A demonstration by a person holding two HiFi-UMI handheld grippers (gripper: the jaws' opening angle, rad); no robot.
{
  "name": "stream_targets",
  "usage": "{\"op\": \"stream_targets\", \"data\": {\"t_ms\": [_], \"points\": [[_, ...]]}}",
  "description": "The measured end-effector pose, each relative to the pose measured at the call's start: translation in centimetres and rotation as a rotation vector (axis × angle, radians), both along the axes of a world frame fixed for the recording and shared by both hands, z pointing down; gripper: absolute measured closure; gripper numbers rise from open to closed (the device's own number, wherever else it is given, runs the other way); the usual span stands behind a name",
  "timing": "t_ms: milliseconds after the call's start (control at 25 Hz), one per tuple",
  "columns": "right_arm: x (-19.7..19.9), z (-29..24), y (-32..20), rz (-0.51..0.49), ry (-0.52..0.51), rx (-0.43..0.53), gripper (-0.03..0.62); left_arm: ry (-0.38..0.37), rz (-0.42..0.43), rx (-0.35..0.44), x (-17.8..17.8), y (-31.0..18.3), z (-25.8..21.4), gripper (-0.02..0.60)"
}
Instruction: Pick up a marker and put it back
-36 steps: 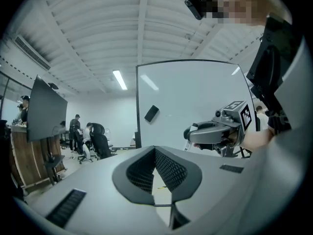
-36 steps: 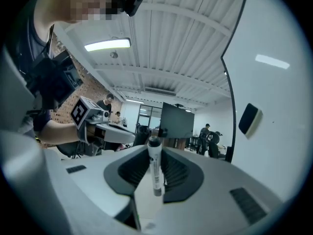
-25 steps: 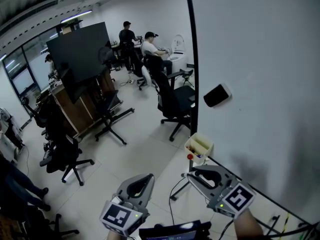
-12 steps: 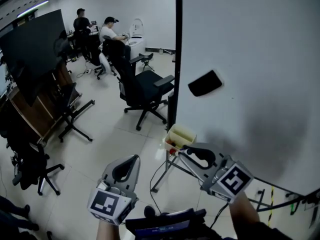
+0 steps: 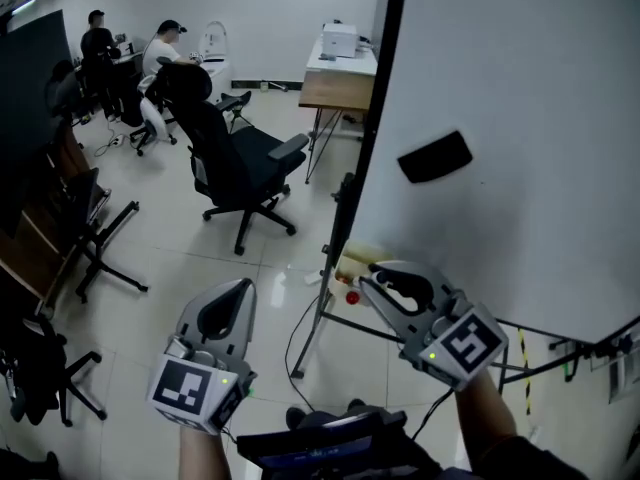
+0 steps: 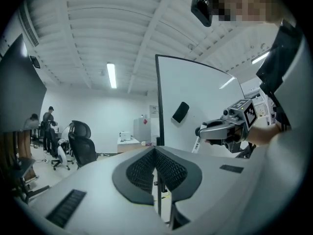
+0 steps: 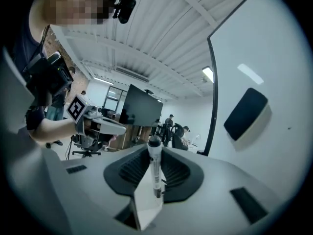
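Observation:
My right gripper [image 7: 154,148] is shut on a white marker [image 7: 155,173] with a dark cap, which stands upright between the pads. In the head view the right gripper [image 5: 372,273] is held close to the whiteboard [image 5: 520,88], its tip over a pale marker box [image 5: 352,260] at the board's lower left corner. A red cap [image 5: 352,297] shows there. My left gripper [image 5: 240,286] hangs to the left over the floor, jaws together with nothing between them [image 6: 155,153]. The left gripper view shows the right gripper [image 6: 203,130] beside the board.
A black eraser [image 5: 435,156] sticks to the whiteboard. The board's stand leg [image 5: 318,308] runs down to the floor with cables. A black office chair [image 5: 225,158] stands on the tiled floor, a wooden desk [image 5: 335,78] behind it. People sit far back left.
The head view has swung, so the board and its box shifted in frame. My right gripper's tip now overlaps the marker box instead of lying below it. Both grips look unchanged.

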State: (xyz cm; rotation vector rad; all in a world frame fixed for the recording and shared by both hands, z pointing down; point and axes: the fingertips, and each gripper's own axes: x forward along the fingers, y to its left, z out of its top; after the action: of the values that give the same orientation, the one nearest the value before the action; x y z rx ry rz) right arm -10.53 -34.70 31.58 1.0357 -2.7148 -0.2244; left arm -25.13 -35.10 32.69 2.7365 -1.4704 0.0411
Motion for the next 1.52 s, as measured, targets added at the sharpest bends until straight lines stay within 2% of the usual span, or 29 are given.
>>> {"op": "stream_targets", "data": {"t_ms": [320, 480, 640, 720, 840, 1000, 1520], "points": [[0.9, 2.1, -5.1, 0.141, 0.041, -0.015, 0.496, 0.028, 0.044, -0.062, -0.7, -1.2, 2.8, 0.583], [1.1, 4.4, -7.8, 0.159, 0.050, -0.046, 0.496, 0.015, 0.024, -0.082, -0.8, -2.1, 3.8, 0.583], [2.6, 8.5, -10.8, 0.190, 0.110, -0.067, 0.496, 0.001, 0.016, -0.110, -0.4, -3.8, 4.6, 0.583], [3.1, 10.6, -12.0, 0.182, 0.127, -0.088, 0.496, -0.001, 0.004, -0.122, -0.3, -4.9, 5.1, 0.583], [1.3, 10.2, -12.9, 0.152, 0.129, -0.108, 0.496, -0.008, 0.004, -0.143, 0.3, -6.4, 6.1, 0.583], [1.0, 12.6, -13.8, 0.135, 0.157, -0.152, 0.496, -0.008, 0.009, -0.176, 1.0, -7.6, 7.4, 0.583], [1.4, 18.1, -14.6, 0.125, 0.268, -0.223, 0.493, -0.008, 0.028, -0.219, 2.5, -9.0, 9.1, 0.583]]}}
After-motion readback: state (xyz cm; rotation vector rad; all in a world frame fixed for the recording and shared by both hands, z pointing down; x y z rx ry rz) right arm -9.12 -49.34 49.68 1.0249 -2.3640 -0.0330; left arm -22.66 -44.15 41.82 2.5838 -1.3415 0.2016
